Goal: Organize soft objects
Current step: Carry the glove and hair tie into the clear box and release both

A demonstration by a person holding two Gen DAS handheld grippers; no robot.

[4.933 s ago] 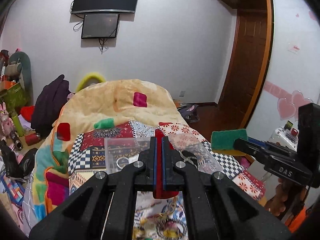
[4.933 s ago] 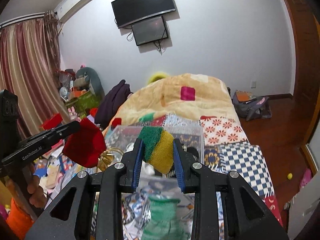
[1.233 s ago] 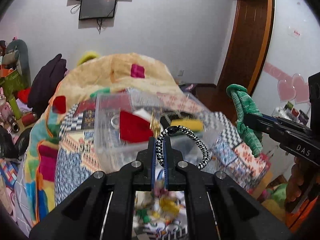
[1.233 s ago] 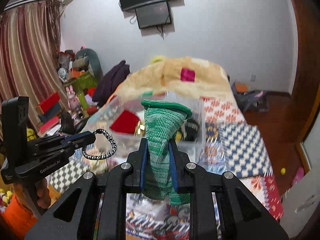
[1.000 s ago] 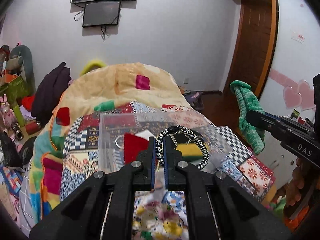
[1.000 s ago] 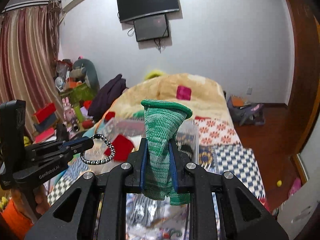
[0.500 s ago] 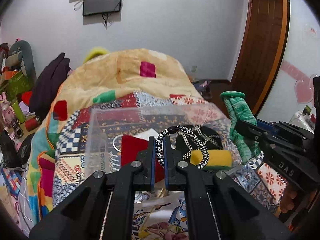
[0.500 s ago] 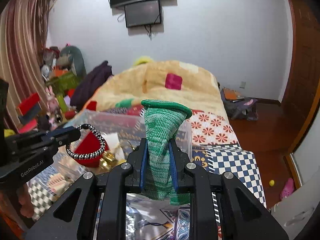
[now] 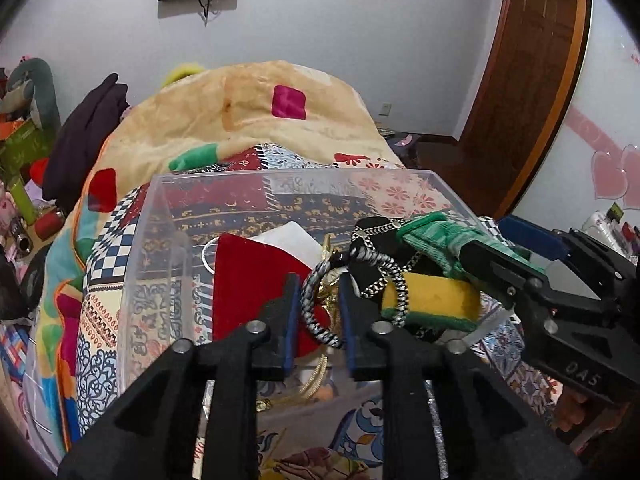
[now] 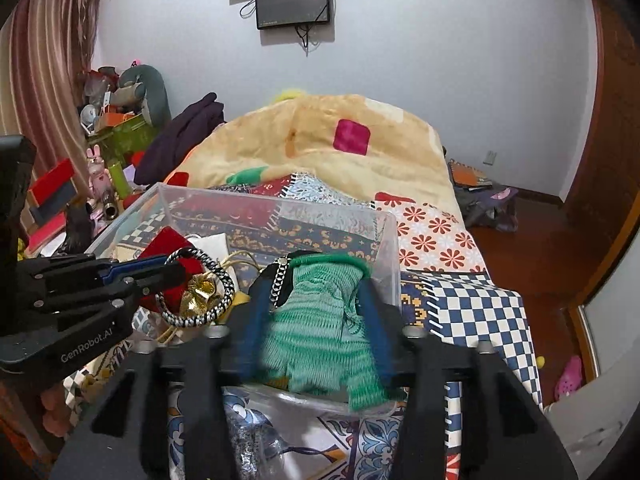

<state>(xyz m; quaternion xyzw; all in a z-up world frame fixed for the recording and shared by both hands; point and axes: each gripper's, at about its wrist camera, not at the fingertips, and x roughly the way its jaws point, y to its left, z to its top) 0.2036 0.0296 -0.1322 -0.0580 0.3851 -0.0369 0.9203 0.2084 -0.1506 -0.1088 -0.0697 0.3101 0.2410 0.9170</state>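
A clear plastic bin [image 9: 160, 216] stands on the patchwork bed. It holds a red pouch [image 9: 248, 276], a yellow-green sponge [image 9: 432, 300] and a black chained item [image 9: 376, 236]. My left gripper [image 9: 318, 304] is open over the bin, and the black-and-white braided band [image 9: 320, 312] hangs loose between its pads. It also shows in the right wrist view [image 10: 196, 292]. My right gripper [image 10: 316, 312] is open over the bin's right side, with the green knit cloth [image 10: 320, 320] slack between its fingers.
A yellow blanket [image 9: 256, 120] is heaped behind the bin. Clutter and toys [image 10: 116, 128] fill the floor to the left. A wooden door [image 9: 524, 80] is at the right. Loose items lie on the bed in front of the bin.
Both grippers have moved down over the bin and opened. The braided band and the green cloth, clamped half a second ago, now sit loose between the open jaws.
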